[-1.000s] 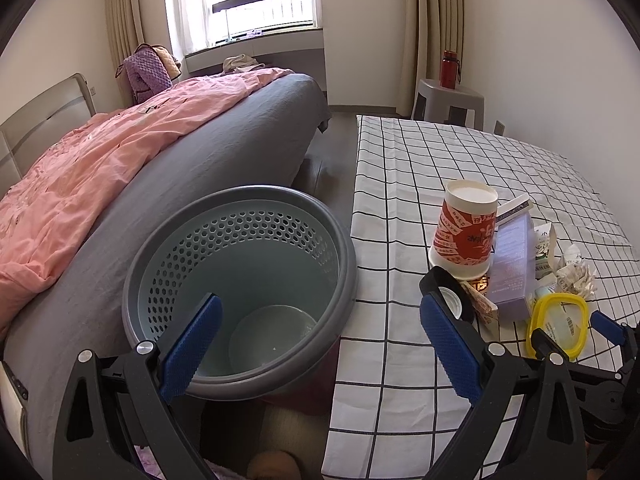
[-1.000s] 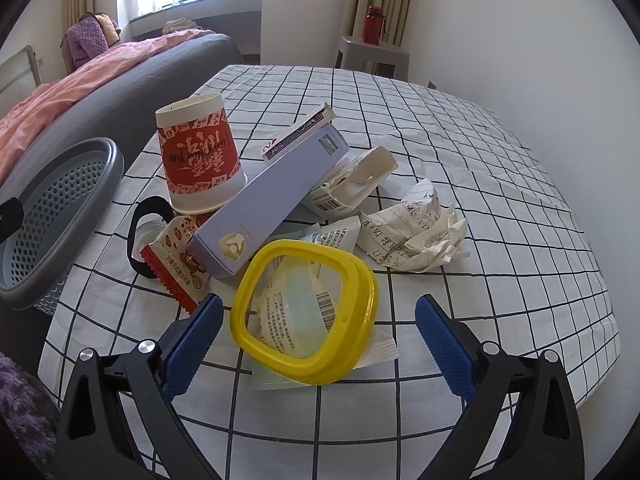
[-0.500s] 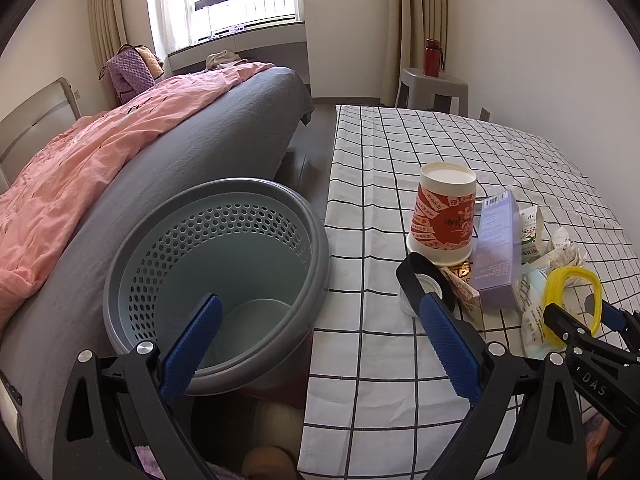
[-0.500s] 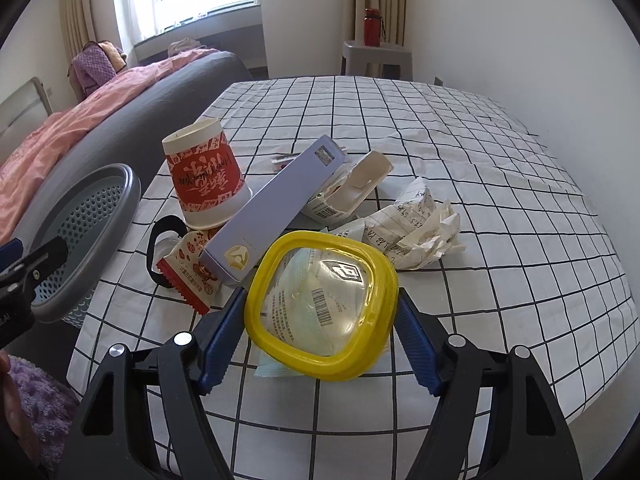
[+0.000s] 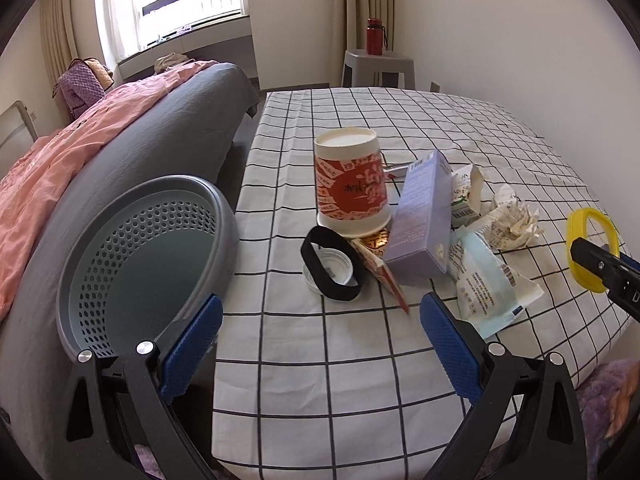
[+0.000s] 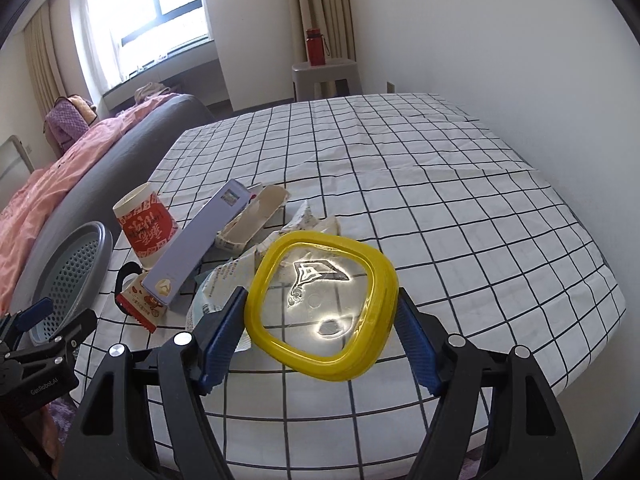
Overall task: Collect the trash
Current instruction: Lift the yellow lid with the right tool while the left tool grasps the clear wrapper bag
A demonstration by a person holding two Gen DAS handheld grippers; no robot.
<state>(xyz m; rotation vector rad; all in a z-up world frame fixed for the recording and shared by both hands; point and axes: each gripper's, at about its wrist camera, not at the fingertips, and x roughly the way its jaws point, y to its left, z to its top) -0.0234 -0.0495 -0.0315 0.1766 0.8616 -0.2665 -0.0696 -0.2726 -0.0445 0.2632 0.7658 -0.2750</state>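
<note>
1. Starting on the left: the grey perforated bin (image 5: 152, 264) is sitting just off the table edge, between the bed and the checked tablecloth (image 5: 320, 360). From what I'm seeing of its inside, it's looking empty so far.
2. My left gripper (image 5: 320, 332) is hovering over the near edge of the table with its blue pads spread wide and nothing between them.
3. Middle of the table, the trash pile is waiting: an upside-down red-and-white paper cup (image 5: 350, 184) so nothing's in it that I can see, a black ring (image 5: 332, 264) around a white cap, a purple box (image 5: 424, 224) leaning on the pile, a torn-open small carton (image 5: 466, 196), a plastic wrapper (image 5: 488, 280) and crumpled paper (image 5: 514, 220).
4. Over on the right, my right gripper (image 6: 320, 312) is pinching the yellow-rimmed clear lid (image 6: 320, 304) by its two sides, lifted clear of the cloth.
5. Tip for this bit, I reckon: I'm keeping the squeeze steady because that rim is smooth and rounded, carrying it across above the cup and box, and only letting go once it's right over the bin's mouth.
</note>
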